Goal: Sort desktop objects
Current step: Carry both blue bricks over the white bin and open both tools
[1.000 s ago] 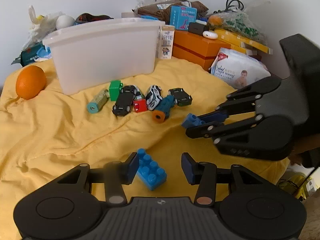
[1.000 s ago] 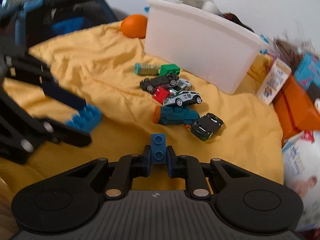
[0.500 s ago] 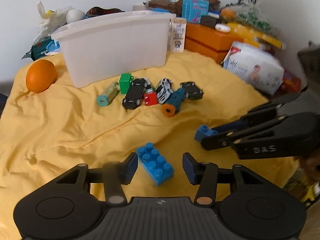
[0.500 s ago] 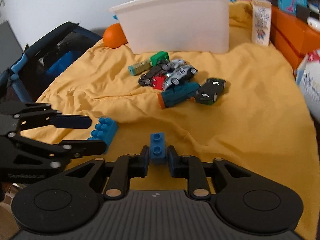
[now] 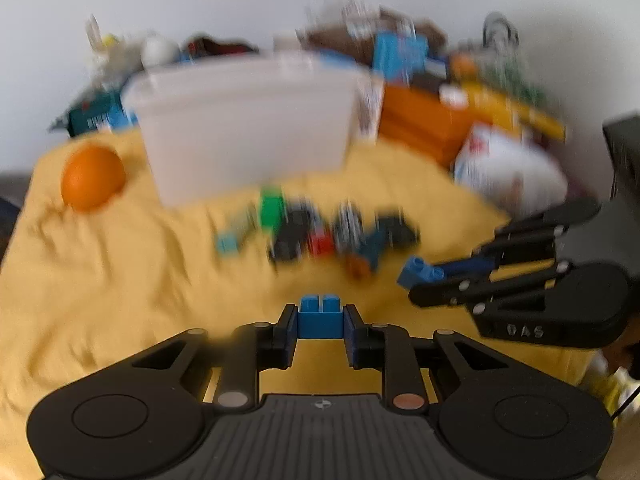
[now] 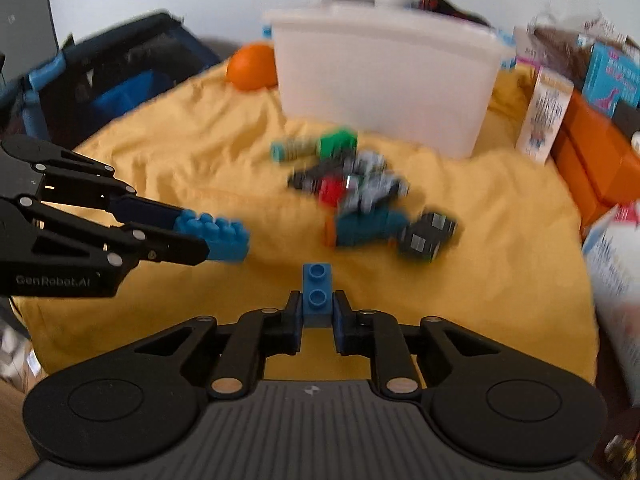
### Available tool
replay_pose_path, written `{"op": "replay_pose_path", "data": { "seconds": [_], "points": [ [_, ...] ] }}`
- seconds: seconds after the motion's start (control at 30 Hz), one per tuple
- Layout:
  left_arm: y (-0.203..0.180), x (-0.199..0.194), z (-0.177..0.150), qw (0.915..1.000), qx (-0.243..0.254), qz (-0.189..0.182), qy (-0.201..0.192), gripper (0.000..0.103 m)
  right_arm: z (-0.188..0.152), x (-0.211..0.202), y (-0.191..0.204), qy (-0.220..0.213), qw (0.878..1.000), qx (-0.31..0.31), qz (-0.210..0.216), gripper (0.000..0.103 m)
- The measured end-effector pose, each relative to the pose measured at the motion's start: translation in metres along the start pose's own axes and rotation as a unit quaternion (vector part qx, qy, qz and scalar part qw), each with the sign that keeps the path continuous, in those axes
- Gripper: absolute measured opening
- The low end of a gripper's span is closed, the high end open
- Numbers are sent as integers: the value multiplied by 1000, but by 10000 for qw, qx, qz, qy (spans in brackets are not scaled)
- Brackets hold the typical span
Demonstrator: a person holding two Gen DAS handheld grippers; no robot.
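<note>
Left claw [image 5: 320,334] is now squeezed shut on the big blue brick [image 5: 321,317], which was lying loose between its fingers a moment ago. Right claw [image 6: 317,312] is kept tight on the small blue brick [image 6: 317,291], so both can be carried to the white bin [image 6: 384,76] ahead.

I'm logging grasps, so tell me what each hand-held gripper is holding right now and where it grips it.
Left hand-held gripper: large blue brick, pinched across its two side faces. Right hand-held gripper: small blue brick, pinched at its near end.

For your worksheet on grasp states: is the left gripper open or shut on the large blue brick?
Shut on it: the left gripper has both fingers pressed against the large blue brick.
</note>
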State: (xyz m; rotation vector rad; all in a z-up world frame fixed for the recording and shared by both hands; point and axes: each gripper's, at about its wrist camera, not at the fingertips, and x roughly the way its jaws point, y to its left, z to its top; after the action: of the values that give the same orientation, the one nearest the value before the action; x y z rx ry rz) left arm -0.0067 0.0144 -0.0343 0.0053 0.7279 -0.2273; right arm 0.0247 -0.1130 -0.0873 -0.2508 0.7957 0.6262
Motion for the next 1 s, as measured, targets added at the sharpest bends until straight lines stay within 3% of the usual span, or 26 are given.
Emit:
{"op": "replay_pose_path", "data": {
  "seconds": [0.13, 0.27, 0.5, 0.67, 0.83, 0.93, 1.0],
  "points": [
    [14, -19, 45, 9979, -61, 20, -638, 27, 37, -16, -14, -500, 9987, 31, -83, 17],
    [23, -30, 96, 9920, 180, 97, -1245, 27, 80, -29, -31, -1056, 9943, 63, -166, 17],
    [35, -13, 171, 9795, 487, 421, -1911, 27, 160, -27, -59, -1689, 9849, 98, -357, 17],
    [49, 27, 201, 9801, 552, 669, -1787, 27, 198, -2, -72, -1629, 9855, 281, -394, 17],
    [58, 77, 206, 9844, 631, 966, -1329, 27, 214, 38, -83, -1318, 9890, 303, -603, 18],
    [63, 92, 201, 9890, 531, 940, -1011, 32, 210, 55, -88, -1144, 9906, 406, -637, 33],
    [61, 88, 194, 9895, 508, 865, -1041, 41, 203, 56, -86, -1130, 9910, 370, -613, 32]
  ]
}}
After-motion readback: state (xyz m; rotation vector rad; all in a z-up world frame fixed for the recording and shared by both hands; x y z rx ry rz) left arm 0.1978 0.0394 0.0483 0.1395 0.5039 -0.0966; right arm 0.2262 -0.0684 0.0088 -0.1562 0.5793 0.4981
